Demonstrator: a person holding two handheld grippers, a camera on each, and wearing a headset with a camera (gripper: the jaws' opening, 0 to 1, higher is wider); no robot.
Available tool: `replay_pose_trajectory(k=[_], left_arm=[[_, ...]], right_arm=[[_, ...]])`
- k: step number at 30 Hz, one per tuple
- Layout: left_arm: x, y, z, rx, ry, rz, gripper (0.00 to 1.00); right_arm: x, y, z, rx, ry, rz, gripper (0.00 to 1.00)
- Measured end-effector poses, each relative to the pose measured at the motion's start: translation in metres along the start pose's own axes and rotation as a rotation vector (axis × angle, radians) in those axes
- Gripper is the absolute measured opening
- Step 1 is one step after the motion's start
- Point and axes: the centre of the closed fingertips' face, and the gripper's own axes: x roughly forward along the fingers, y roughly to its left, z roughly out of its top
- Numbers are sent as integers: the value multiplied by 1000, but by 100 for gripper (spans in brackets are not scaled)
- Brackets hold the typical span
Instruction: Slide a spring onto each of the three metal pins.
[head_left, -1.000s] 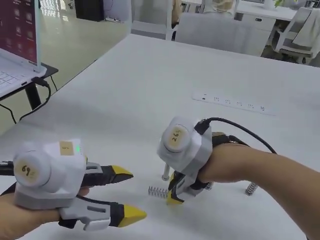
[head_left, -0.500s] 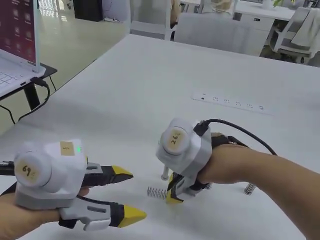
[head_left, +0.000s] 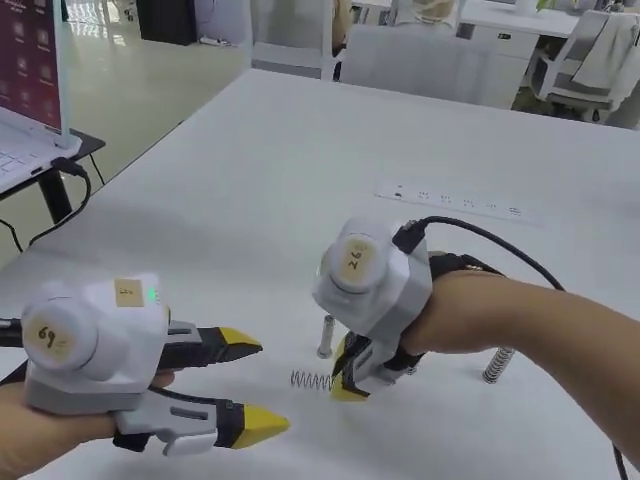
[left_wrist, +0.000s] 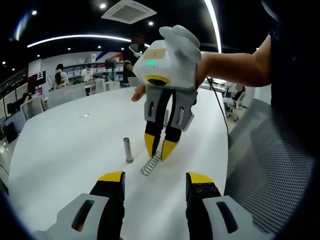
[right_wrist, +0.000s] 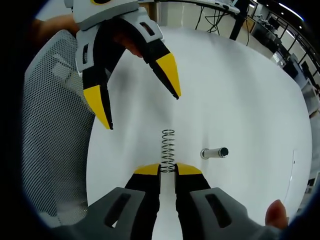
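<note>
My right gripper (head_left: 348, 380) points down at the white table (head_left: 250, 200) and is shut on one end of a small steel spring (head_left: 310, 380). The spring lies flat and points towards my left gripper (head_left: 255, 385), which is open, holds nothing and hovers a short way off. A bare metal pin (head_left: 326, 335) stands upright just behind the spring. In the right gripper view the spring (right_wrist: 167, 147) runs out from between my fingertips (right_wrist: 168, 169), with the pin (right_wrist: 215, 152) to its right. In the left gripper view the spring (left_wrist: 150, 164) lies beyond my open left gripper (left_wrist: 156, 177), beside the pin (left_wrist: 128, 149).
A second spring (head_left: 497, 363) stands upright beside the right forearm; whether a pin is inside it is unclear. A white power strip (head_left: 455, 203) lies further back. A laptop (head_left: 25, 100) sits on a stand at the far left, and office chairs (head_left: 420, 60) stand behind the table.
The head camera has shifted a little. Both grippers, the spring and the pin keep about the same places relative to each other.
</note>
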Motion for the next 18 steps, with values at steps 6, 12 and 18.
replay_pose_trajectory(k=[6,12,18], left_arm=[[1,-3,7,17,-6,-9,42],[3,-6,12,41,-4,-22,41],[4,-10,20,65,-9,-34,38]], right_arm=[[-14,7,3,-19,-7,8,8],[-27,11,6,-39,-14,5,8],[-37,14,9,-63,-24,-3,8]])
